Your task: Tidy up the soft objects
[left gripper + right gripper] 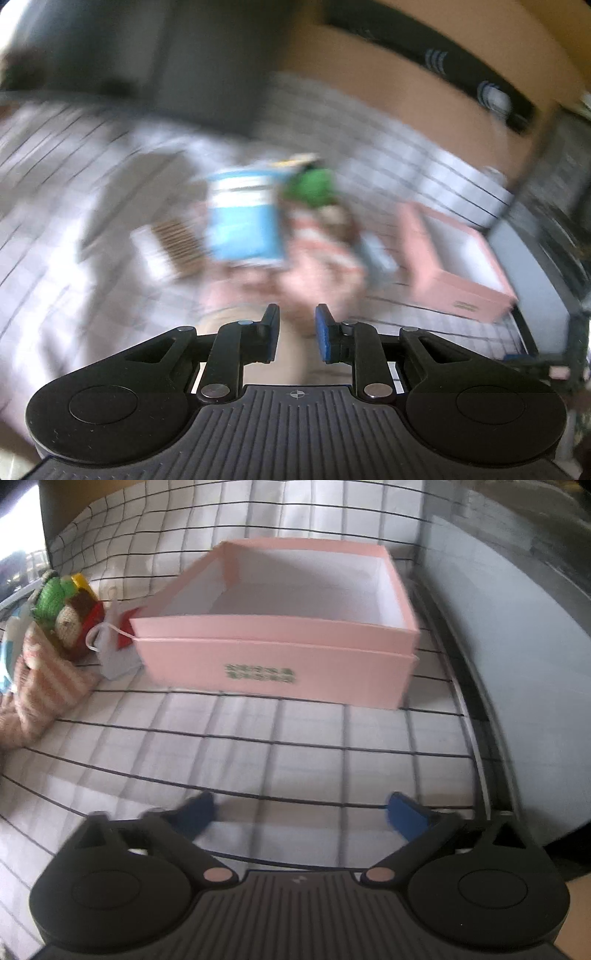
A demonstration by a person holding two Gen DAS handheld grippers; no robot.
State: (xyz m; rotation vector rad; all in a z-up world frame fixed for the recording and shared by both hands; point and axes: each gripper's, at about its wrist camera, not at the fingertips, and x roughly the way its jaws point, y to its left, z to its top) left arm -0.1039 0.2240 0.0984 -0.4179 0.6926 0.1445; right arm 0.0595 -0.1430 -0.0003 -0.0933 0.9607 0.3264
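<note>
An open pink box [273, 672] with a white inside stands empty on the checked cloth [258, 753]. To its left lies a pile of soft things: a green knitted toy [50, 598] and a pink striped cloth [44, 686]. My right gripper [301, 808] is open wide above the cloth in front of the box, with nothing between its fingers. The left wrist view is blurred. There my left gripper [297, 314] has its jaws close together, and the pink cloth [295, 280] lies just past its tips. I cannot tell whether it is pinched. A blue package [243, 229] and the green toy [310, 184] lie beyond.
A small white bag [114, 657] and a red thing [125, 631] lean against the box's left corner. A grey panel [517, 664] borders the cloth on the right. A brown-striped flat item [177, 240] lies left of the blue package, and a cardboard box [406, 92] stands behind.
</note>
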